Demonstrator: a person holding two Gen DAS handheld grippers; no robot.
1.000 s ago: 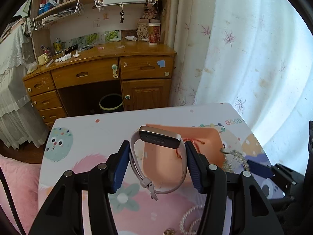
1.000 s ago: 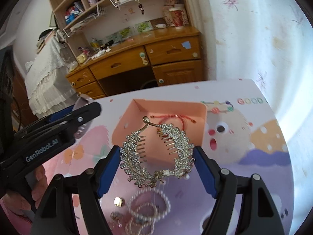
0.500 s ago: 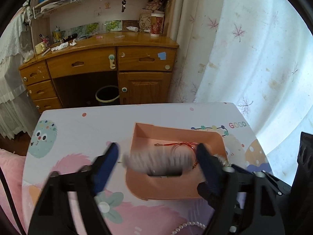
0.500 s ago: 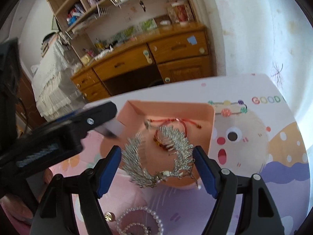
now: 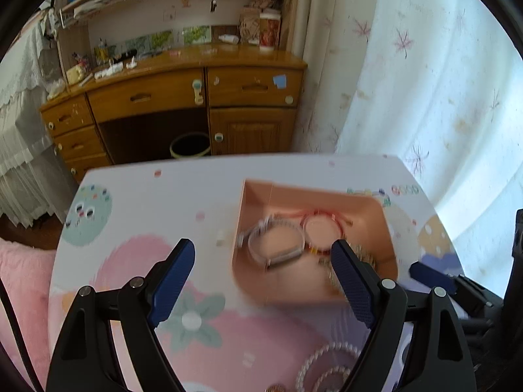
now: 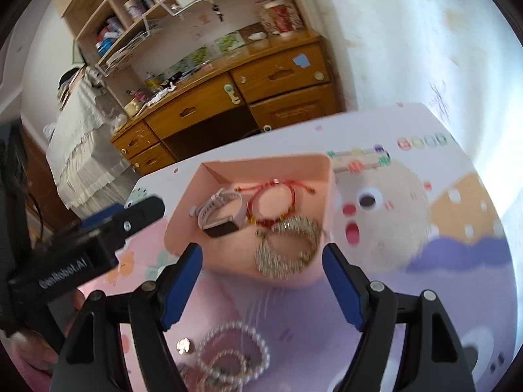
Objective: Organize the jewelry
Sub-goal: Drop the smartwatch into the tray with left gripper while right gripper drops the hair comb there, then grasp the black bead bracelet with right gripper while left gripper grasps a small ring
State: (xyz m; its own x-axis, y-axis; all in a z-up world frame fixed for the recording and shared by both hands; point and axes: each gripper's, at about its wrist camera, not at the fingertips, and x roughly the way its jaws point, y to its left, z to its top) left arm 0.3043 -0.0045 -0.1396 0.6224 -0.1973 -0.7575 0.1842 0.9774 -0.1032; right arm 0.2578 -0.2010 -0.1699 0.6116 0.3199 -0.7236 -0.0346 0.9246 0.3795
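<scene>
Inside the pink tray (image 6: 183, 225) lie a watch (image 6: 219, 212), red bracelet (image 6: 270, 203) and sparkly comb (image 6: 287, 248); both left tongs (image 5: 263, 269) and right tongs (image 6: 261, 272) gape wide, holding nothing.

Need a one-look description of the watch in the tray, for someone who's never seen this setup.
Find the pink tray on the cartoon-print table. Three pieces lie inside; the watch is at the left end, beside the red string bracelet and the sparkly silver hair comb. It alone has a pale strap and a dark rectangular face.
</scene>
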